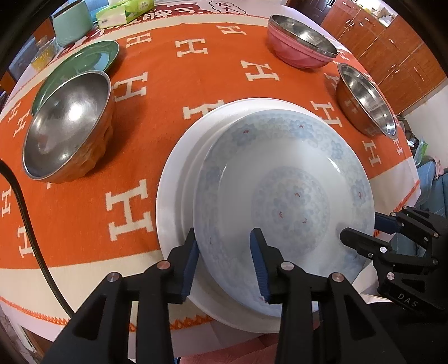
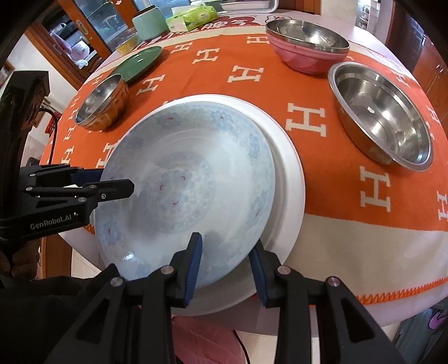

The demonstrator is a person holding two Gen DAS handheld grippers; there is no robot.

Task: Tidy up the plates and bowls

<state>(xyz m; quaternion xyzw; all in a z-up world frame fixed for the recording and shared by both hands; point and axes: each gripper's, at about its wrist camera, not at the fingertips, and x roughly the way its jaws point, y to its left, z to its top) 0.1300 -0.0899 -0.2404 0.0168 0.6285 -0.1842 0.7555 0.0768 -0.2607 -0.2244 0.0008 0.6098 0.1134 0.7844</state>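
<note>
A blue-patterned plate (image 1: 285,201) lies on a larger white plate (image 1: 173,184) at the table's near edge; both show in the right wrist view, patterned (image 2: 184,184) on white (image 2: 291,179). My left gripper (image 1: 225,260) is open, one finger on each side of the patterned plate's left rim. My right gripper (image 2: 226,268) is open, straddling its right rim. Each gripper shows in the other's view, the right one (image 1: 361,232) and the left one (image 2: 112,182).
On the orange H-patterned cloth (image 1: 168,89) stand a steel bowl (image 1: 67,126), a green plate (image 1: 84,64), a pink bowl with a steel bowl inside (image 1: 302,44) and a wide steel bowl (image 2: 380,114). A mint container (image 1: 72,22) and tissue pack (image 1: 123,11) sit at the back.
</note>
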